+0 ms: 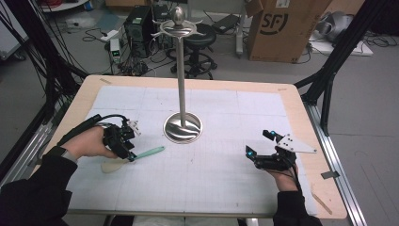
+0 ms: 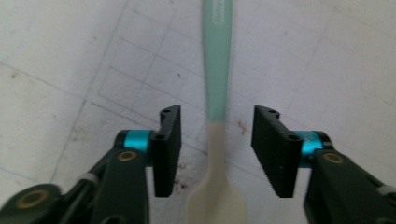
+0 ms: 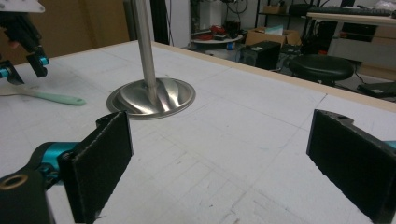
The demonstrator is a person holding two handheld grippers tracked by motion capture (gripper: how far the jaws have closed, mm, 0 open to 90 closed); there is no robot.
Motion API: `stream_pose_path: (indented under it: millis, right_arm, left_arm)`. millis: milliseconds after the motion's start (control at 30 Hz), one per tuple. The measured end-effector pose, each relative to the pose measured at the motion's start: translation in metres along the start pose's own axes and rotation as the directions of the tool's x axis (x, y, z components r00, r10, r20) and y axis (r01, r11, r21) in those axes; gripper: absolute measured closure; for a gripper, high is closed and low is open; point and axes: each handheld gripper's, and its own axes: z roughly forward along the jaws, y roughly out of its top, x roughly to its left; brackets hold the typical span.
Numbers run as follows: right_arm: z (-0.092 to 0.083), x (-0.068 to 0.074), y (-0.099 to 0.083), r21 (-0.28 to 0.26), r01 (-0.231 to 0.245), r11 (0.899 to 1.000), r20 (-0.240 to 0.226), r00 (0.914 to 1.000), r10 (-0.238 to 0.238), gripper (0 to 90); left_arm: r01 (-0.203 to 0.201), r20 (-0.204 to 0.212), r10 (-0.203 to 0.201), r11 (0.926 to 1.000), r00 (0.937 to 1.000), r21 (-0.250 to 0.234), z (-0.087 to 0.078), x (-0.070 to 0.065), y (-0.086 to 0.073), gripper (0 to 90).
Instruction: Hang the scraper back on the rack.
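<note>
A spatula (image 2: pixel 217 140) is seen at centre frame in the left gripper view, its handle mint green, its neck and blade cream. Black ribbed pads and teal collars are shown on the left gripper (image 2: pixel 217 149) at the bottom of that view. The mat (image 1: pixel 226 174) is white, marked with a faint grey grid; a pale wood table (image 1: pixel 301 113) edge is seen around it. A polished silver stand (image 1: pixel 182 127) with a swirl-patterned base is placed at centre in the high view. The right gripper (image 1: pixel 259 143), lower right there, is black with teal tips and a grey plate. Black sleeves are seen at the bottom corners.
</note>
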Motion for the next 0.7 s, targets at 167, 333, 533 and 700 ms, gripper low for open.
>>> stream_pose_path:
  millis: [167, 333, 533, 700]
  right_arm:
    - [0.0, 0.001, -0.001, 0.005, 0.002, 1.0, -0.004, 1.0, -0.002, 5.9]
    - [0.0, 0.001, -0.001, 0.011, 0.005, 1.0, -0.006, 1.0, -0.005, 5.9]
    - [0.0, 0.001, -0.002, 0.009, 0.004, 1.0, -0.011, 0.9999, -0.004, 5.9]
    - [0.0, -0.001, -0.003, 0.008, -0.005, 1.0, -0.01, 0.9999, 0.005, 5.9]
  left_arm:
    - [0.004, 0.01, -0.005, 0.9978, 0.9999, 0.067, 0.008, -0.002, -0.002, 61.0]
    - [-0.024, 0.005, 0.024, 0.9948, 0.9997, 0.099, 0.014, -0.001, 0.0, 67.0]
    - [-0.025, 0.001, 0.025, 0.9901, 0.9997, 0.138, 0.023, -0.002, 0.002, 73.1]
    - [-0.025, -0.006, 0.026, 0.9874, 0.9996, 0.156, 0.023, -0.003, 0.003, 79.2]
